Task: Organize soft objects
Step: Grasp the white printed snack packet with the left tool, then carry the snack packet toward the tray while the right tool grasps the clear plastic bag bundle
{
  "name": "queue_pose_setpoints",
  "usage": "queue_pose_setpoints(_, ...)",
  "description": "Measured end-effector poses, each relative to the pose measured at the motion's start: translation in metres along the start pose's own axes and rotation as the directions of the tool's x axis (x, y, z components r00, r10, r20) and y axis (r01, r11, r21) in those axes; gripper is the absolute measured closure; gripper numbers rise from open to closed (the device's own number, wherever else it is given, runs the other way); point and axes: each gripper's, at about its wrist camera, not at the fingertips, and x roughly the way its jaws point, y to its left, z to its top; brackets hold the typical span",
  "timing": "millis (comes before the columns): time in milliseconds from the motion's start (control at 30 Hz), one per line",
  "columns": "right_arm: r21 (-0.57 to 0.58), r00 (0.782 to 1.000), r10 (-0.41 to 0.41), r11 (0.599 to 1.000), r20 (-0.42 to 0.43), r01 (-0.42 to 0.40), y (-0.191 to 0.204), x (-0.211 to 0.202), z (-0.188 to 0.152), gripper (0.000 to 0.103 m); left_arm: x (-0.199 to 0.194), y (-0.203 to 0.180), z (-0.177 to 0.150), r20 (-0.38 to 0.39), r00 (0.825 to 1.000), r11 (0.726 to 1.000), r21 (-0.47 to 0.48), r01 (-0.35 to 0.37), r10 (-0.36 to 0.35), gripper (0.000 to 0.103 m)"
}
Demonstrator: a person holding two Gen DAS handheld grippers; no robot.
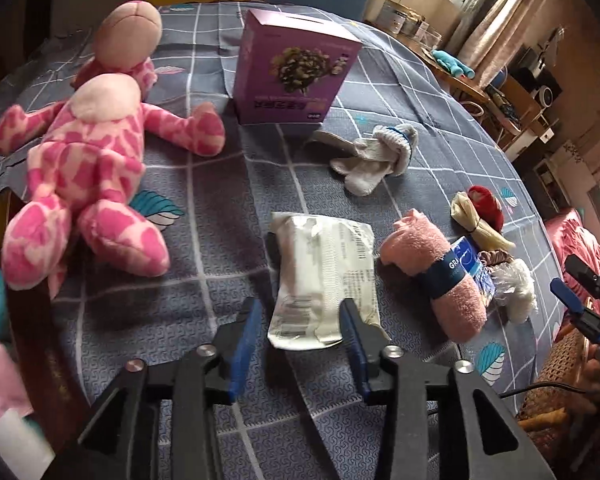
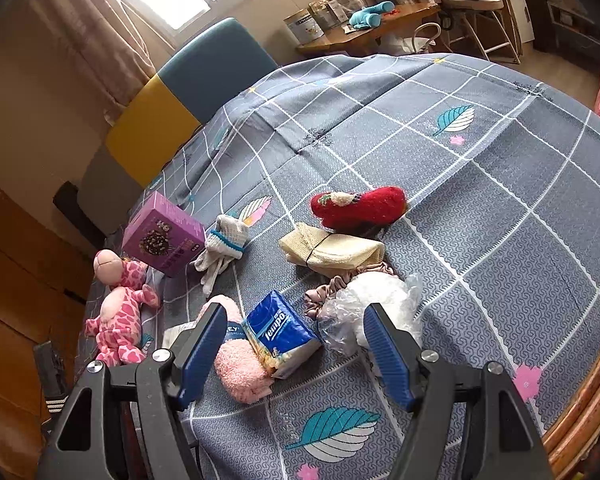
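White packet (image 1: 324, 280): lying flat on the grey checked bedspread (image 1: 220, 208), its near end sitting between my left tongs (image 1: 300, 332).
Left tongs: I am holding them parted, pads not pressing the packet, tilted steeply down over it.
Pink sock roll (image 1: 436, 276): resting just beside the packet, likely awaiting sorting.
Right tongs (image 2: 296, 344): I am hovering them open and empty above the blue tissue pack (image 2: 280, 332).

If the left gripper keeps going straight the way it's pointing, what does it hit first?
Most likely the white plastic packet, which lies just ahead of the open left gripper, in line with the gap between its fingers; depth is uncertain.
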Motion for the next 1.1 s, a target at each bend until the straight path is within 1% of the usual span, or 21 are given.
queue_pose_setpoints(33,0.001,1.0,-0.003,1.0,-0.002,0.003,0.0,0.0,0.0,0.031,-0.003,0.004,-0.002,0.009,1.0,1.0,-0.006,-0.013,0.014,0.037)
queue_pose_setpoints(67,0.0,1.0,-0.005,1.0,-0.003,0.005,0.0,0.0,-0.001,0.031,-0.007,0.007,-0.004,0.025,0.999,1.0,-0.013,-0.026,0.027,0.036)
queue_pose_setpoints(100,0.0,1.0,-0.009,1.0,-0.005,0.009,0.0,0.001,-0.001,0.031,-0.011,0.005,-0.004,0.048,0.998,0.999,-0.004,-0.043,0.043,0.035)
queue_pose_setpoints(167,0.002,1.0,-0.018,1.0,-0.009,0.018,0.0,0.001,-0.001,0.031,-0.018,-0.003,-0.001,0.09,0.994,0.997,0.034,-0.065,0.062,0.029)
queue_pose_setpoints(267,-0.001,1.0,-0.027,1.0,-0.007,0.027,0.001,0.001,-0.001,0.031,-0.012,-0.02,0.007,0.087,0.995,0.996,0.071,-0.051,0.045,0.028)
queue_pose_setpoints(333,0.0,1.0,-0.03,1.0,-0.007,0.03,0.001,0.001,-0.002,0.031,-0.003,-0.033,0.013,0.093,0.992,0.989,0.116,-0.097,0.087,0.028)
queue_pose_setpoints(400,0.0,1.0,-0.027,1.0,-0.012,0.027,0.001,0.001,-0.002,0.031,0.013,-0.041,0.016,0.063,0.992,0.981,0.153,-0.118,0.11,0.028)
queue_pose_setpoints(433,0.002,1.0,-0.027,1.0,-0.015,0.027,0.0,0.001,-0.002,0.031,0.023,-0.045,0.018,0.043,0.991,0.977,0.167,-0.129,0.124,0.031)
queue_pose_setpoints(467,0.002,0.999,-0.027,1.0,-0.018,0.027,0.0,0.001,-0.002,0.031,0.034,-0.047,0.018,0.015,0.988,0.97,0.189,-0.155,0.155,0.039)
queue_pose_setpoints(500,0.001,1.0,-0.02,1.0,-0.023,0.02,0.0,0.002,-0.001,0.031,0.044,-0.047,0.019,-0.006,0.983,0.964,0.198,-0.179,0.184,0.04)
queue_pose_setpoints(533,0.005,0.999,-0.01,1.0,-0.032,0.01,-0.001,0.003,-0.001,0.031,0.052,-0.046,0.018,-0.026,0.981,0.963,0.197,-0.186,0.194,0.044)
queue_pose_setpoints(567,0.014,0.999,-0.003,1.0,-0.042,0.004,-0.002,0.004,-0.001,0.031,0.056,-0.045,0.017,-0.033,0.983,0.967,0.192,-0.17,0.179,0.045)
queue_pose_setpoints(633,0.034,0.999,0.008,0.999,-0.05,-0.006,-0.006,0.005,0.001,0.031,0.055,-0.045,0.014,-0.002,0.985,0.965,0.202,-0.168,0.172,0.046)
queue_pose_setpoints(667,0.048,0.998,0.014,0.999,-0.06,-0.011,-0.009,0.006,0.002,0.031,0.052,-0.042,0.013,0.003,0.987,0.969,0.191,-0.16,0.163,0.046)
queue_pose_setpoints(733,0.062,0.996,0.02,0.998,-0.092,-0.014,-0.012,0.01,0.003,0.031,0.045,-0.036,0.01,0.017,0.988,0.974,0.166,-0.152,0.151,0.046)
queue_pose_setpoints(800,0.042,0.994,0.012,0.999,-0.112,-0.007,-0.012,0.012,0.007,0.031,0.032,-0.029,0.006,0.044,0.99,0.978,0.15,-0.142,0.137,0.046)
queue_pose_setpoints(867,0.002,0.992,-0.02,1.0,-0.124,0.021,-0.009,0.012,0.013,0.031,0.017,-0.021,0.001,0.074,0.992,0.985,0.128,-0.115,0.107,0.046)
queue_pose_setpoints(933,-0.038,0.991,-0.045,0.998,-0.129,0.041,-0.006,0.01,0.021,0.031,0.001,-0.016,-0.005,0.107,0.99,0.987,0.122,-0.108,0.095,0.046)
queue_pose_setpoints(1000,-0.095,0.988,-0.078,0.993,-0.134,0.065,-0.002,0.008,0.031,0.031,-0.013,-0.008,-0.012,0.129,0.989,0.99,0.11,-0.083,0.069,0.046)
queue_pose_setpoints(1033,-0.128,0.984,-0.104,0.988,-0.146,0.086,0.0,0.01,0.034,0.031,-0.018,-0.007,-0.014,0.134,0.989,0.992,0.103,-0.074,0.06,0.046)
queue_pose_setpoints(1100,-0.204,0.967,-0.178,0.969,-0.185,0.14,0.004,0.018,0.039,0.031,-0.028,-0.002,-0.022,0.141,0.989,0.995,0.087,-0.048,0.036,0.046)
